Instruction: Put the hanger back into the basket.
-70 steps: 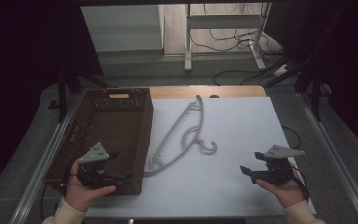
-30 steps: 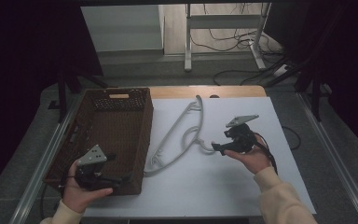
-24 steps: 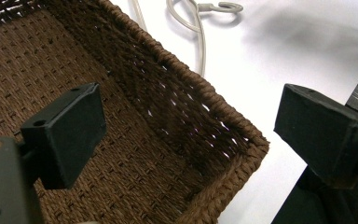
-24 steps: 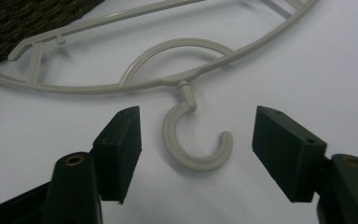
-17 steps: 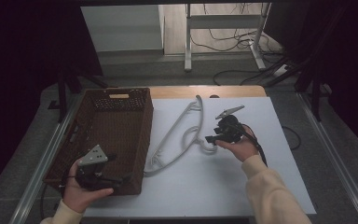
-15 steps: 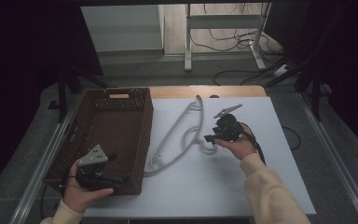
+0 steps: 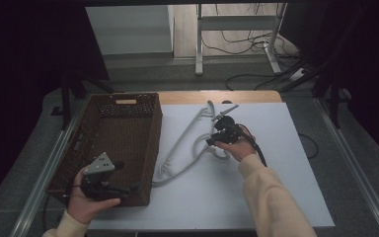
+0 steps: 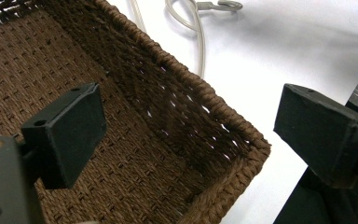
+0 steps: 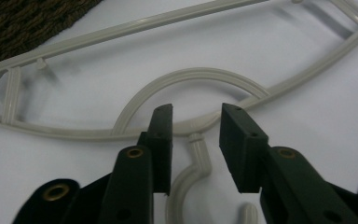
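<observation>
A beige plastic hanger (image 7: 182,138) lies flat on the white table, its hook toward the near right. My right gripper (image 7: 216,137) hovers low over the hook's neck. In the right gripper view the right gripper (image 9: 196,119) is open, one jaw on each side of the neck (image 9: 198,142), without touching it; the hanger (image 9: 191,73) arches just beyond. My left gripper (image 7: 127,177) is open over the near right corner of the brown wicker basket (image 7: 155,143). In the left gripper view the left gripper (image 8: 191,121) straddles the basket wall (image 8: 214,105), with the hanger (image 8: 201,46) farther off.
The basket stands along the table's left edge, and its dark weave (image 9: 28,23) shows at the top left of the right gripper view. Bare white tabletop (image 7: 286,163) lies right of the hanger. Metal rails (image 7: 355,173) run along both table sides.
My right gripper has travelled from the table's near right corner forward and left to the hanger's hook. The left gripper and the basket have stayed where they were.
</observation>
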A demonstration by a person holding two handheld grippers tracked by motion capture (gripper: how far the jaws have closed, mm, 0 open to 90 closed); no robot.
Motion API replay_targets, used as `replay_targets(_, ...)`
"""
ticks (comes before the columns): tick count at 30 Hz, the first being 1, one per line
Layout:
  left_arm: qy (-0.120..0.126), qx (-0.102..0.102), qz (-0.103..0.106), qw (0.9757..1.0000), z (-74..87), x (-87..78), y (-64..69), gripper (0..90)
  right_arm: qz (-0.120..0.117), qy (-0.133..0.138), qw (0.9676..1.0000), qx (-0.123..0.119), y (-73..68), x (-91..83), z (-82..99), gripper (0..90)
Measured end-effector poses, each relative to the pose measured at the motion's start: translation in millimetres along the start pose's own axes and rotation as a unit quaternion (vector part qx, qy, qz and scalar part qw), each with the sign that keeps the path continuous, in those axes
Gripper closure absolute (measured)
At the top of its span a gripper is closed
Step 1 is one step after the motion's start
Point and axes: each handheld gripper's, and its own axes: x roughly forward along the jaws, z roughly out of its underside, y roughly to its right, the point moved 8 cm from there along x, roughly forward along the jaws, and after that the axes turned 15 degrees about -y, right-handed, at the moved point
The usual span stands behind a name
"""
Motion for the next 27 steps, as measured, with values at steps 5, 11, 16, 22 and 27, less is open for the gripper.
replay_targets(5, 0.002, -0.001, 0.000, 1.0000, -0.7, -1.0, -0.9, 9.2, -0.002, -0.017, 0.9998, 0.001, -1.2, 10.0, -10.3, 71.9)
replay_targets(11, 0.000, 0.001, 0.001, 1.0000, -1.0, -0.1, -1.0, 9.3, -0.015, -0.039, 0.9991, -0.003, -8.0, 21.3, -16.9, 84.9)
replay_targets(16, 0.001, 0.000, 0.001, 1.0000, -1.3, -0.6, -1.3, 9.2, -0.008, -0.056, 0.9984, -0.008, -8.2, 31.0, -18.0, 89.2)
replay_targets(22, 0.001, 0.000, 0.000, 1.0000, -1.8, -0.8, -0.8, 9.3, 0.008, -0.070, 0.9975, -0.003, -4.0, 45.8, -23.8, 89.4)
replay_targets(27, 0.001, -0.001, 0.000, 1.0000, -1.3, -0.7, -1.3, 9.3, 0.016, -0.086, 0.9962, -0.003, -2.7, 54.5, -22.2, 89.5)
